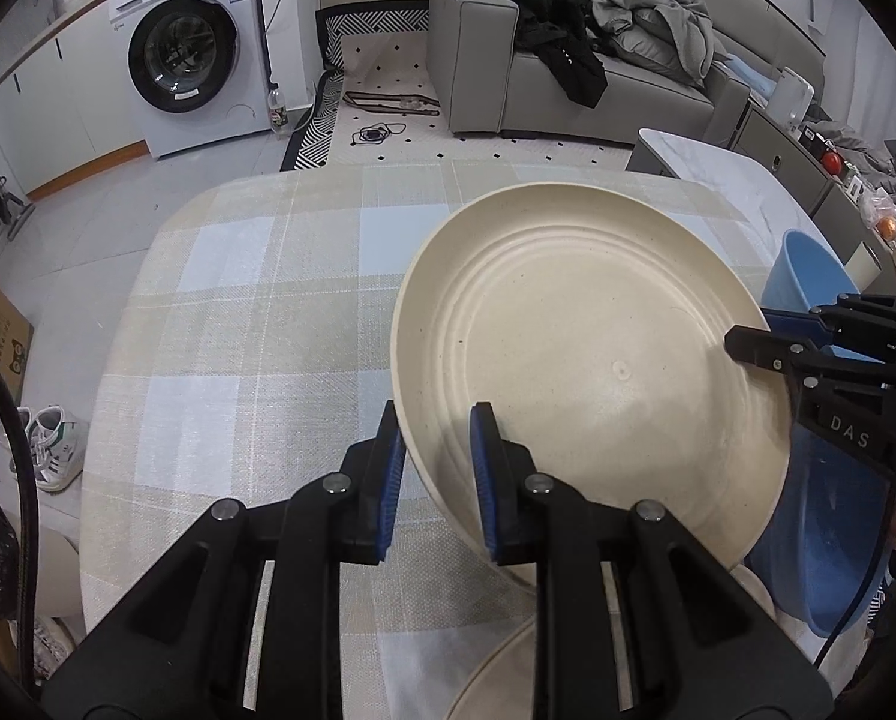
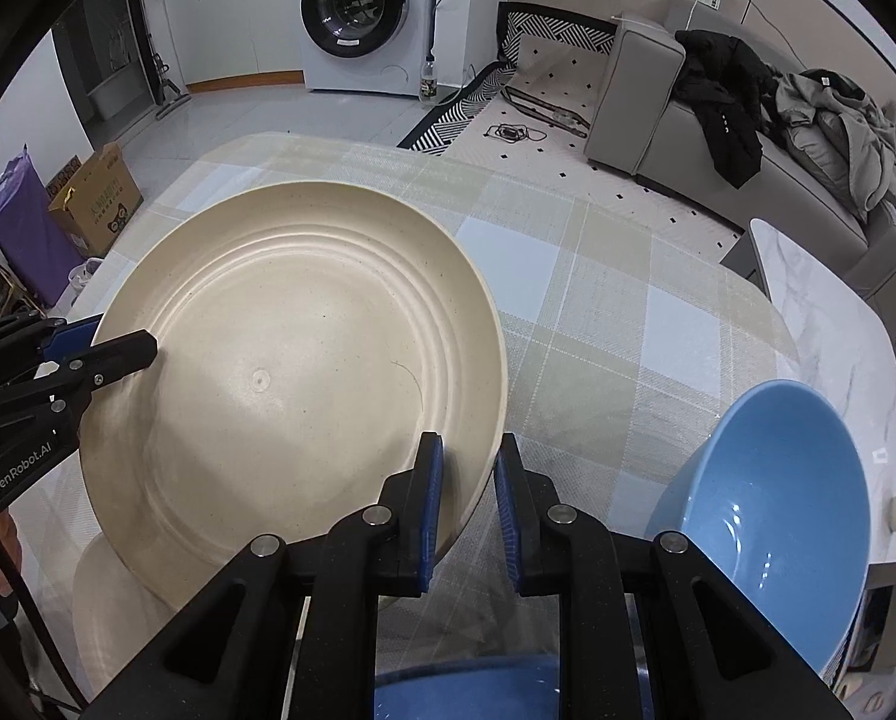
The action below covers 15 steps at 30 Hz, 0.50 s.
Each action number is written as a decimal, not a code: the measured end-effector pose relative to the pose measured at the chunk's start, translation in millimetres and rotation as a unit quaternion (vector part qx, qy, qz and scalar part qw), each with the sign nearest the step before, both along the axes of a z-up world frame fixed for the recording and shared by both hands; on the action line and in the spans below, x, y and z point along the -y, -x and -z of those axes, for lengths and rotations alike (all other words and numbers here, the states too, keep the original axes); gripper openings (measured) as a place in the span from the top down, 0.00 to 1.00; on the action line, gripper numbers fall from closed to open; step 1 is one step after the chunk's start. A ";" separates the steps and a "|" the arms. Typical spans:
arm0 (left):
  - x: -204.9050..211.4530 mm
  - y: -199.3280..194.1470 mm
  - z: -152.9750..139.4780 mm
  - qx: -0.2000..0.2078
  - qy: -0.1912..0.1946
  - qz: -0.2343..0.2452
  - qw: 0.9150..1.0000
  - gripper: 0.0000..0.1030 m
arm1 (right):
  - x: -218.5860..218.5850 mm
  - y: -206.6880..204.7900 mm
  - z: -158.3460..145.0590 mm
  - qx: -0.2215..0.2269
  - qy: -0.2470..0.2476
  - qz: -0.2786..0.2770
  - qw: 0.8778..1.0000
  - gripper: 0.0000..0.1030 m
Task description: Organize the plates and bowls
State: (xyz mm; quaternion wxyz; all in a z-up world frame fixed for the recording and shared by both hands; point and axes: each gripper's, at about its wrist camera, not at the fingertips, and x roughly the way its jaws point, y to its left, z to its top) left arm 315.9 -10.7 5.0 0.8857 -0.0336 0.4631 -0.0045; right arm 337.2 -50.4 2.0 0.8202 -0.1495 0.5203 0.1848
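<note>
A large cream plate with ridged rings is held tilted above the checked tablecloth; it also shows in the right wrist view. My left gripper straddles its near left rim, blue pads either side, and seems to grip it. My right gripper is shut on the opposite rim and shows at the right of the left wrist view. A blue bowl stands on the table to the right. Another cream plate lies below the held one.
A blue dish lies under my right gripper. A marble side table adjoins the table's right end. On the floor stand a washing machine, a grey sofa with clothes, a cardboard box and shoes.
</note>
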 end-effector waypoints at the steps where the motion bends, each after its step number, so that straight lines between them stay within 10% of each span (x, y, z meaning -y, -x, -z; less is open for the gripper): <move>1: 0.5 2.8 -3.2 0.002 -0.001 0.000 1.000 0.82 | -0.5 1.7 -2.3 0.002 -0.001 0.000 1.000 0.83; 15: 5.8 49.5 -48.5 0.033 -0.005 0.000 0.999 0.82 | 7.8 27.3 -33.5 0.026 -0.022 -0.007 0.999 0.83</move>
